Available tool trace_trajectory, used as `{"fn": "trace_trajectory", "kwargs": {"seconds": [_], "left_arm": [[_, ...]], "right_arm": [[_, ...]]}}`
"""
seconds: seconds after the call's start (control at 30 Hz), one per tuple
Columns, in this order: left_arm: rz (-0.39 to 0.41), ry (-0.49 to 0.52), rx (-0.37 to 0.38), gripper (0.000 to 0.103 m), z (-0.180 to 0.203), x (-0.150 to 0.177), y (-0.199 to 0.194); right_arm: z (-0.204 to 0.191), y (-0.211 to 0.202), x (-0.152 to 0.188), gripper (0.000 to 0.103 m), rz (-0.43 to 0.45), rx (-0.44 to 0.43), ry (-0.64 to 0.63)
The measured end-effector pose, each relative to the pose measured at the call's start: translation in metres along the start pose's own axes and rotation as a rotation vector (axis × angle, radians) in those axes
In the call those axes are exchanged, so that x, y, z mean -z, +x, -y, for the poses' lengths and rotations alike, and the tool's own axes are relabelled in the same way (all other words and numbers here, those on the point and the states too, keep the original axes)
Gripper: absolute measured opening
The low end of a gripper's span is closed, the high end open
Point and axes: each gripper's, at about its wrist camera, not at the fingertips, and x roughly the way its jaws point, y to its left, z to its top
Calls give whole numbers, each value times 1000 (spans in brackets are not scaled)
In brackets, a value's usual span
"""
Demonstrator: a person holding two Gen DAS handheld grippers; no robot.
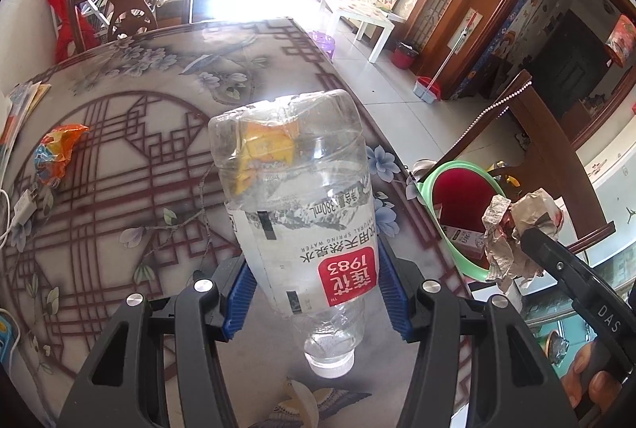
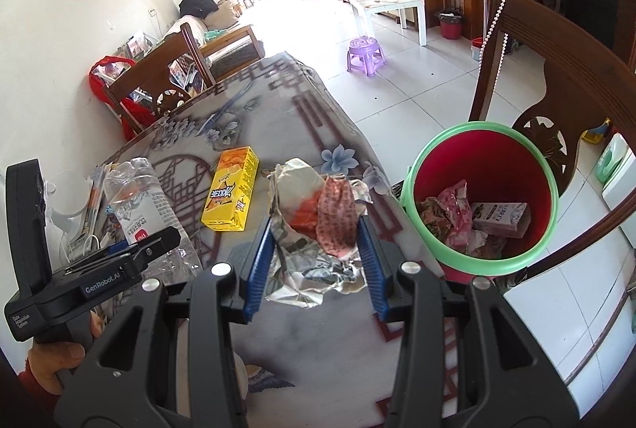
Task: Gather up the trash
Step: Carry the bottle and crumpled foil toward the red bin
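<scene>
The left hand-held gripper (image 1: 314, 281) clamps a clear plastic water bottle (image 1: 294, 197) between its blue pads, cap end toward the camera and base pointing away, lifted above the patterned tabletop (image 1: 131, 165). The bottle is empty, with a white label bearing a red patch. The right hand-held gripper (image 2: 316, 249) grips a crumpled wad of paper (image 2: 318, 217), white and reddish, above the tabletop's right edge. Just beyond that edge stands a red bin with a green rim (image 2: 413, 185), already holding a small pink carton and some crumpled wrappers. A yellow snack box (image 2: 230, 189) lies flat on the tabletop, near its middle, to the left of the wad. An orange snack wrapper (image 1: 55, 157) lies crumpled near the tabletop's left edge, beside a white charger and cable (image 1: 24, 207). Wooden chairs stand at the far edge and next to the bin.
</scene>
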Motion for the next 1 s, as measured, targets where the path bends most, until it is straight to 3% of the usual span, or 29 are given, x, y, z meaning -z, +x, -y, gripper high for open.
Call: {"fn": "trace_trajectory", "kwargs": {"seconds": [0.5,0.67,0.83,0.93,1.0], "left_arm": [[31,-134,-78,46,-33,10,-12],[-26,-172,-97,44,-42,17,3],[-99,-183,-129,66,-53,29,25],[-138,-198,-136,69,-57,29,37],[-124,-225,-139,72,-62,26,39]], "right_arm": [[-14,43,-16,41,-90,-91,-73],[-15,45,-22,41,-92,-100,-89],[-4,47,-21,41,-109,-101,-74],[1,48,-22,41,-117,-100,-69],[2,50,-22,41,-120,-99,-69]]}}
